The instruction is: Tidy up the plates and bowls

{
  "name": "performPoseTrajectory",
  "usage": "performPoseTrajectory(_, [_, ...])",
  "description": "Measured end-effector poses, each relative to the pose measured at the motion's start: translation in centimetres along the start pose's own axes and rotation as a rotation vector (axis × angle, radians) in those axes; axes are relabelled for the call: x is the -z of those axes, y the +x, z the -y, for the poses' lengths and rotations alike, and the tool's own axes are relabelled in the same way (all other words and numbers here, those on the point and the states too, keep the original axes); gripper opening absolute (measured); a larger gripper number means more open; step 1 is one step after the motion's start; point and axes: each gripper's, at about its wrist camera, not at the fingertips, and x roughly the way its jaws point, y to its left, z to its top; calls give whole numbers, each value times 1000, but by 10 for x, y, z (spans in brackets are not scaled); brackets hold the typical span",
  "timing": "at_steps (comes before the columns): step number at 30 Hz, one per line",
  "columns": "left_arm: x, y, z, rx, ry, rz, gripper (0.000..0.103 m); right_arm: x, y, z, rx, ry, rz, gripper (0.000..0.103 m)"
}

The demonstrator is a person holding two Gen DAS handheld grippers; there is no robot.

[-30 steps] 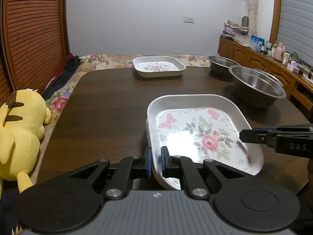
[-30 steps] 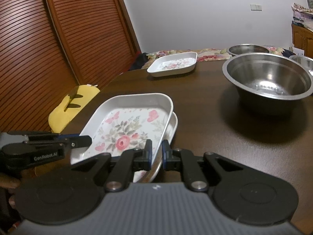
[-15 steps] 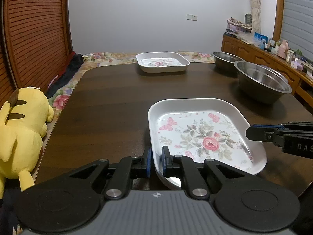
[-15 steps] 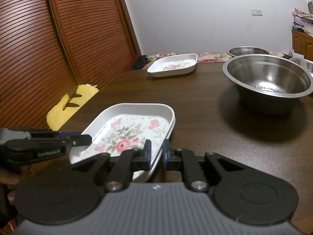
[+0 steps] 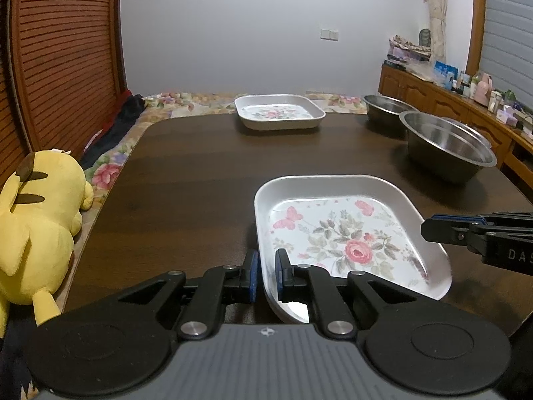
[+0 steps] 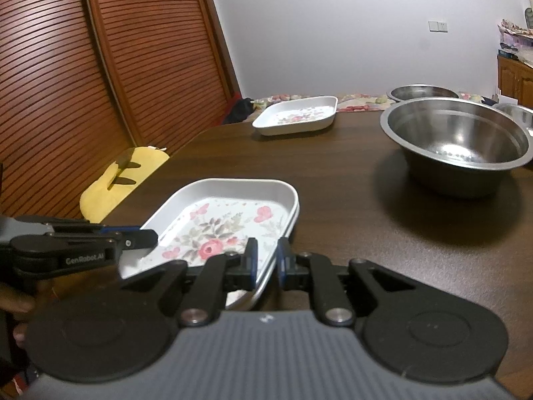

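A white square floral plate [image 5: 333,233] [image 6: 226,220] lies near the front of the dark table [image 5: 200,173], nested on a second plate whose rim shows just below it [image 6: 295,211]. My left gripper [image 5: 265,276] is shut on the top plate's near left rim; it appears from the left in the right wrist view [image 6: 150,238]. On the opposite rim my right gripper [image 6: 266,263] is shut too, and its tip [image 5: 429,230] enters the left wrist view from the right. Another floral plate [image 5: 278,111] [image 6: 296,116] sits at the far edge.
A large steel bowl [image 5: 446,143] [image 6: 456,136] stands at the right, with a smaller one [image 5: 386,105] [image 6: 423,91] behind it and a third rim [image 6: 516,113] at the far right. A yellow plush toy [image 5: 36,226] lies off the table's left edge. A wooden sideboard [image 5: 466,113] lines the right wall.
The held floral plate has come down and squared up over the plate beneath, so less of the lower plate shows. Both grippers stay shut on its rim.
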Motion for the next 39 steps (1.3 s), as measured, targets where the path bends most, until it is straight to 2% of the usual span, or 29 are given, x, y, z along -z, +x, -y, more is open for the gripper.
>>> performPoseTrajectory(28, [-41,-24,2,13,7,113,32,-57,-54,3,-10,-60,169,14])
performPoseTrajectory(33, [-49,-21,5,27,26,127,41,-66,-51,4,-12,-67,168,14])
performPoseTrajectory(39, [-67,0,0,44,26,140,42,-89,-30,11,8,-90,125,14])
